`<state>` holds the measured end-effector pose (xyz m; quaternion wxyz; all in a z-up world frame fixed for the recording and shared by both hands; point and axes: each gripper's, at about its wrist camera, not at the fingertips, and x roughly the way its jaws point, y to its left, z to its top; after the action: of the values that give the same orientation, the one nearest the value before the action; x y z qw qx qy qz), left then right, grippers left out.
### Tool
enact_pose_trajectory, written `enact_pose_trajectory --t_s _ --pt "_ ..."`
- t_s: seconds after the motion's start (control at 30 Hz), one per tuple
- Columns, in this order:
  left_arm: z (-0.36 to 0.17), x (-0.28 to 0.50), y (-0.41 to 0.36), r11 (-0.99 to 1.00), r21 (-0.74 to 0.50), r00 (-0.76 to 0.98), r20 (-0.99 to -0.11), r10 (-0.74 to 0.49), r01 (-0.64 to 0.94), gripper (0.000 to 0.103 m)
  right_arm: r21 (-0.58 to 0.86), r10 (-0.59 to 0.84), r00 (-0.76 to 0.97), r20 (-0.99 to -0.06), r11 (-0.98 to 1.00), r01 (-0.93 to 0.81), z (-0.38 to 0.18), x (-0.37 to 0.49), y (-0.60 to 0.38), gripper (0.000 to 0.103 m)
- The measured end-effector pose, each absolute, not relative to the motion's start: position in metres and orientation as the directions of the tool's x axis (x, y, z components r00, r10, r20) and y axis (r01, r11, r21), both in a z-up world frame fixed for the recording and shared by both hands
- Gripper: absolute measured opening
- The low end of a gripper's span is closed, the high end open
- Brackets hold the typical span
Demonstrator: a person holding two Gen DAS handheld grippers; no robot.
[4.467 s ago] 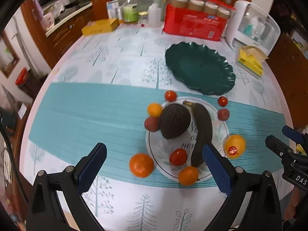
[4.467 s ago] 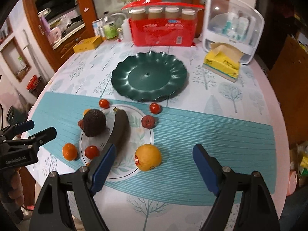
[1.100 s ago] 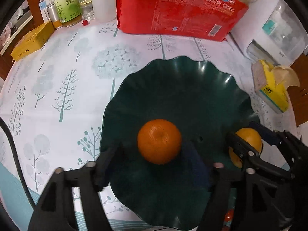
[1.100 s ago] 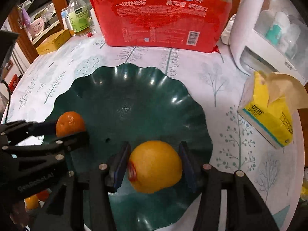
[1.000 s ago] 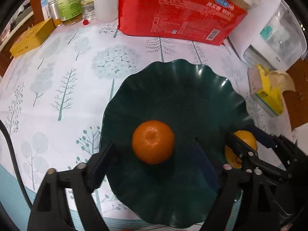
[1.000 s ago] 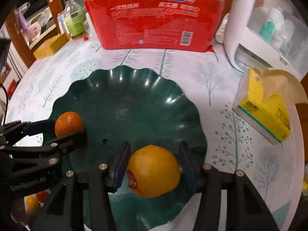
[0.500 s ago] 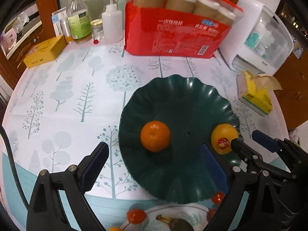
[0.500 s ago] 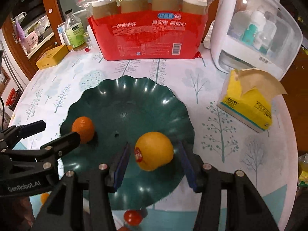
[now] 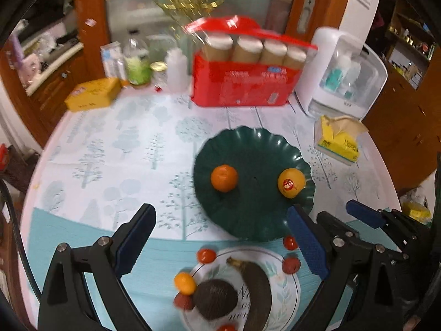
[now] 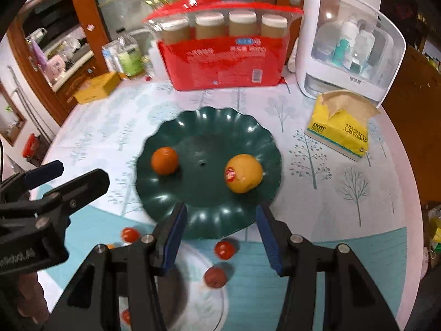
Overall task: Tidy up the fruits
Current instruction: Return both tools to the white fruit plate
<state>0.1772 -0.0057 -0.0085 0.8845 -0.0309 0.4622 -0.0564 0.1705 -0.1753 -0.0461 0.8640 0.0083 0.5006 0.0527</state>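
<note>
On the green plate [image 10: 209, 201] the tangerine [image 10: 164, 160] and stickered orange [image 10: 244, 173] lie well apart, both my grippers [image 9: 220, 244] [image 10: 220, 237] spread and empty, and I judge the round fruit could roll off if I bump the rim.

Warm indoor light falls from above, and glare spots glint on the green plate [image 10: 209, 127]. Motion blur smears both views. Fisheye distortion bends the edges, with dark vignetted corners.
</note>
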Motion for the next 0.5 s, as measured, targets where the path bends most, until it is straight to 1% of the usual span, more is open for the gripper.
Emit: enact_pose_trajectory --t_s 0.17,0.27,0.4,0.5 --pt "0.025 0.121 0.007 0.997 -0.080 0.646 -0.761 -0.060 -0.001 0.096 0.102 0.153 0.546 -0.824 0.987 -0.123 -0.013 0.132 -0.175 0.053" --pt "0.035 0.090 0.012 0.997 -0.070 0.674 -0.739 -0.024 -0.041 0.095 0.106 0.183 0.585 -0.790 0.981 -0.163 0.004 0.104 -0.176 0.053" --pt "0.038 0.055 0.017 0.995 -0.045 0.687 -0.727 0.026 -0.084 0.095 0.116 0.231 0.615 -0.754 0.968 -0.221 0.016 0.070 -0.177 0.053" --pt "0.031 0.035 0.021 0.995 -0.042 0.679 -0.734 0.031 -0.091 0.095 0.121 0.264 0.608 -0.749 0.956 -0.266 0.012 0.048 -0.175 0.053"
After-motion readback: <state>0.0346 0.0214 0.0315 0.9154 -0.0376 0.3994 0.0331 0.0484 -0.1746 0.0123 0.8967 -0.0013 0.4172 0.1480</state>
